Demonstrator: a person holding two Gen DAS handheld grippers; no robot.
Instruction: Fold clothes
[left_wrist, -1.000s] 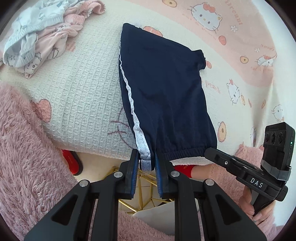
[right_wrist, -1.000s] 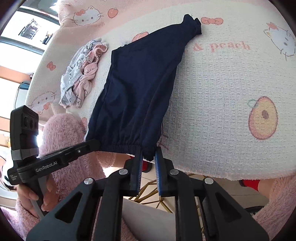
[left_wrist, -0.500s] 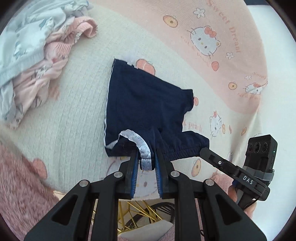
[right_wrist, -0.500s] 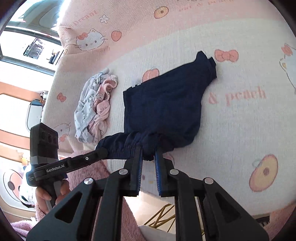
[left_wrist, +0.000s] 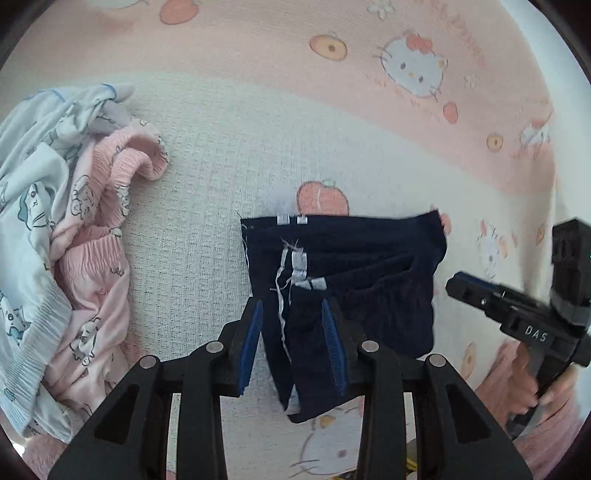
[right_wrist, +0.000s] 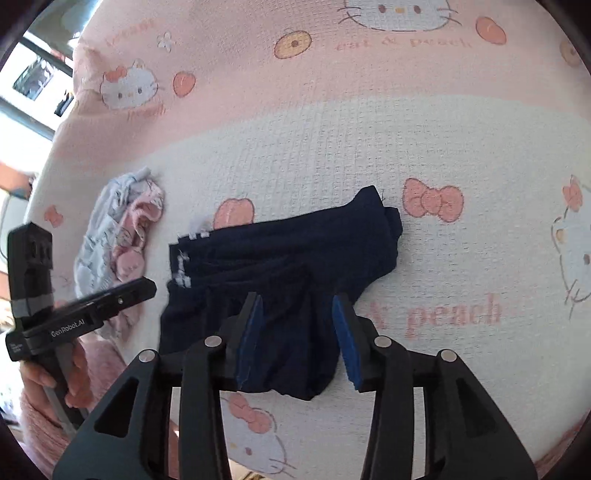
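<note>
The navy shorts (left_wrist: 343, 266) lie folded over on the cream middle band of a cartoon-cat blanket (left_wrist: 207, 177), with the near layer doubled back over the far layer so that several edges stack in steps. A white side stripe (left_wrist: 298, 260) runs down the left part of the fabric, and loose threads hang from it.

The left claw (left_wrist: 291, 332) is spread wide: its blue-padded fingers (left_wrist: 252, 334) stand apart on either side of the near edge of the shorts, and the cloth passes between them without being pinched. In the right wrist view the right claw (right_wrist: 297, 332) is likewise spread, its pads clear of the navy fabric (right_wrist: 284, 258) that lies in the gap and droops a little at the near end (whether that end rests on the blanket or hangs just off it cannot be told).

Each view catches the other tool at its edge: the right claw at the right side of the left view (left_wrist: 517, 306), gripped by a hand (left_wrist: 532, 384) in a fluffy pink sleeve, and the left claw at the left side of the right view (right_wrist: 85, 314), also held by a hand (right_wrist: 70, 376).

A heap of unfolded clothes (left_wrist: 62, 236), pale blue and pink with small prints, sits on the blanket to the left of the shorts, near but not touching them.
</note>
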